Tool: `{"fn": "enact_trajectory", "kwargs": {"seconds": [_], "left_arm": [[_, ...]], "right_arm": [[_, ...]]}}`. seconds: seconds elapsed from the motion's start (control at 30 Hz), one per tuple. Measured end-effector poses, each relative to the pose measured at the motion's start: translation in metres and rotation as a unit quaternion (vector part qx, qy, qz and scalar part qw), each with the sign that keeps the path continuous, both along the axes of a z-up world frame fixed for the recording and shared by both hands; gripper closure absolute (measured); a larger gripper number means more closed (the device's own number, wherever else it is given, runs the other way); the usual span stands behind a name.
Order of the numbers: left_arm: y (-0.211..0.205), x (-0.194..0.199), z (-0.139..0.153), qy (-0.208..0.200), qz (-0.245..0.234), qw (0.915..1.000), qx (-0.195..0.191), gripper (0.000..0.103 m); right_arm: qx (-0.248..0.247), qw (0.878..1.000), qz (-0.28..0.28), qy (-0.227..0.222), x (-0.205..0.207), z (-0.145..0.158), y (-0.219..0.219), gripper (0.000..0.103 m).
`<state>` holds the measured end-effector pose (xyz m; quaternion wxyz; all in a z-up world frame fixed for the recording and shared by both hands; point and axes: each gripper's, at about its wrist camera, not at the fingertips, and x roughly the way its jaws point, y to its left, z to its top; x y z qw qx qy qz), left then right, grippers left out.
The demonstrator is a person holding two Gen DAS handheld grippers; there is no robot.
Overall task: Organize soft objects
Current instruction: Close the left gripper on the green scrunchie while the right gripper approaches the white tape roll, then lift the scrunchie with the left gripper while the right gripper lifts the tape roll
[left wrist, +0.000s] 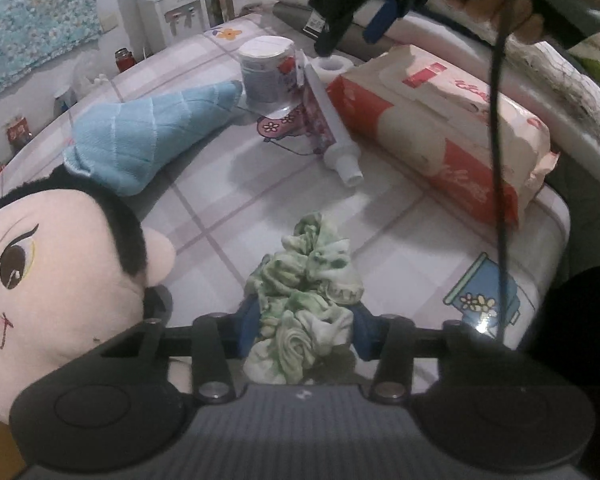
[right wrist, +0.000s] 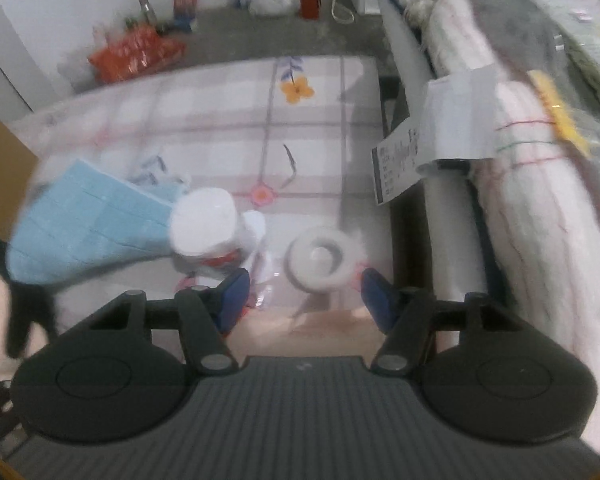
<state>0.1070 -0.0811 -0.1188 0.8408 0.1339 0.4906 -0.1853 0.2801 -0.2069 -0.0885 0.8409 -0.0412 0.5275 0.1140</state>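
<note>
Nearest in the left wrist view, the left gripper (left wrist: 302, 334) is clamped on a crumpled green-and-white fabric scrunchie (left wrist: 308, 304), which is pinched between the blue fingertips (left wrist: 247, 328) and bulges forward and upward out of them over the glossy checked tablecloth (left wrist: 228, 208). The scrunchie is thus already in the left tongs; the right hand is well apart from it, so the placing of this piece is judged to fall to the left arm. Just left of the tongs lies a large plush doll head with black felt hair and a pale face (left wrist: 52, 280), its pile soft and matt. Beyond it a folded light-blue quilted cloth (left wrist: 148, 132) is laid with its long axis running up and to the right, toward a short white plastic jar (left wrist: 266, 74). A white tube (left wrist: 330, 128) and a soft red-and-cream wipes pack (left wrist: 440, 132) lie diagonally to the right.

In the blurred right wrist view, the right gripper (right wrist: 302, 296) is held with its fingers apart and nothing between them, above a small white tape roll (right wrist: 320, 262) that sits just ahead between the tips. The blue cloth (right wrist: 88, 220) is seen far to its left.
</note>
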Motion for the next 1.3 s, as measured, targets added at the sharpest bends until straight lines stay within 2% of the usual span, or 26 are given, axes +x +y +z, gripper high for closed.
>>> {"fn": "enact_trajectory", "kwargs": {"seconds": [0.13, 0.4, 0.47, 0.53, 0.63, 0.7, 0.87, 1.07, 1.3], "left_arm": [[0.005, 0.003, 0.001, 0.004, 0.004, 0.9999, -0.011, 0.061], [0.008, 0.007, 0.000, 0.005, 0.012, 0.9997, -0.020, 0.068], [0.009, 0.009, 0.000, 0.005, 0.016, 0.9996, -0.023, 0.070], [0.009, 0.009, -0.001, 0.004, 0.019, 0.9995, -0.024, 0.074], [0.013, 0.008, 0.001, -0.001, 0.030, 0.9991, -0.029, 0.079], [0.017, 0.008, 0.003, -0.001, 0.040, 0.9982, -0.046, 0.080], [0.023, 0.004, 0.015, -0.010, 0.051, 0.9956, -0.078, 0.081], [0.031, -0.019, 0.046, -0.048, 0.054, 0.9915, -0.108, 0.081], [0.065, -0.067, 0.103, -0.113, 0.082, 0.9776, -0.157, 0.081]], "right_arm": [[-0.017, 1.000, 0.009, 0.022, 0.015, -0.019, 0.005, 0.042], [-0.022, 0.999, 0.021, 0.031, 0.030, -0.039, 0.011, 0.044], [-0.028, 0.999, 0.025, 0.023, 0.030, -0.042, 0.014, 0.045], [-0.035, 0.999, 0.024, 0.015, 0.029, -0.042, 0.014, 0.054], [-0.027, 0.999, 0.014, 0.009, 0.027, -0.040, 0.009, 0.056], [-0.023, 1.000, 0.006, -0.002, 0.023, -0.035, 0.006, 0.056], [-0.008, 0.999, -0.012, -0.043, -0.001, -0.003, -0.001, 0.056], [0.020, 0.995, -0.033, -0.097, -0.055, 0.059, -0.013, 0.056], [0.082, 0.985, -0.006, -0.154, -0.143, 0.139, 0.000, 0.056]]}}
